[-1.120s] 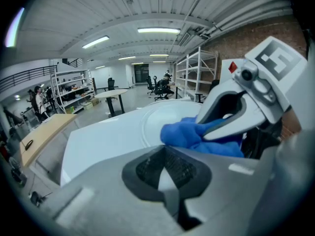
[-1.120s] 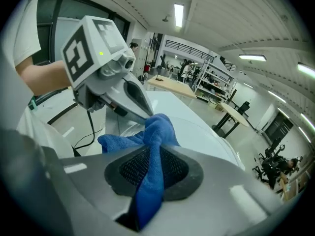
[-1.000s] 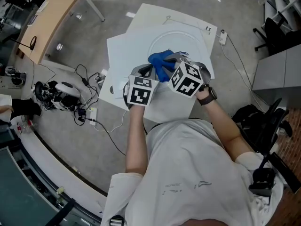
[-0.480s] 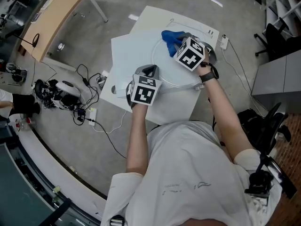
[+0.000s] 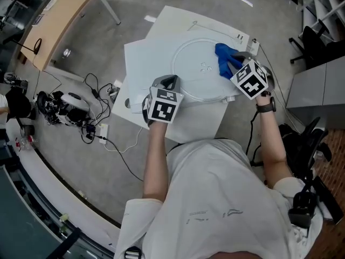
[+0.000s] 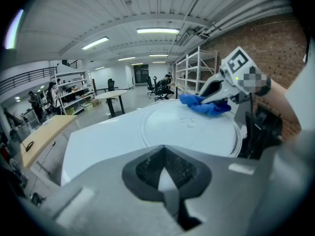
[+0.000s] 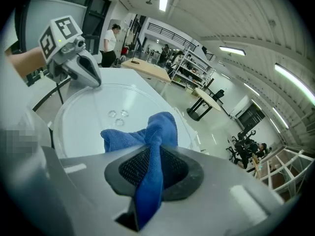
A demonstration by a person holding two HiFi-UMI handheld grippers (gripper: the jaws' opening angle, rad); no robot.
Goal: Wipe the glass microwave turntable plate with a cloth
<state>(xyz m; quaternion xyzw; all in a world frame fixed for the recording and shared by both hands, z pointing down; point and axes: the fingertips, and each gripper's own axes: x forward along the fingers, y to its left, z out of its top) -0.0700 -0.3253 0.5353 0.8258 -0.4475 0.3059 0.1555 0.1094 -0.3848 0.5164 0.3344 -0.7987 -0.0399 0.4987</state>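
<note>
The round glass turntable plate lies flat on a white table. A blue cloth rests on the plate's right side, and my right gripper is shut on it. In the right gripper view the cloth is pinched between the pads and bunches out onto the plate. My left gripper sits at the plate's near-left rim, jaws closed on that edge. In the left gripper view the plate spreads out beyond the closed left gripper, with the cloth at its far side.
A white power strip lies at the table's far right corner. Cables and gear litter the floor to the left, beside a wooden desk. A black chair stands to the right. People stand far off in the room.
My right gripper has swept the blue cloth over the plate, from its near-left part to the far side and then to the right side. The left gripper has stayed at the rim.
</note>
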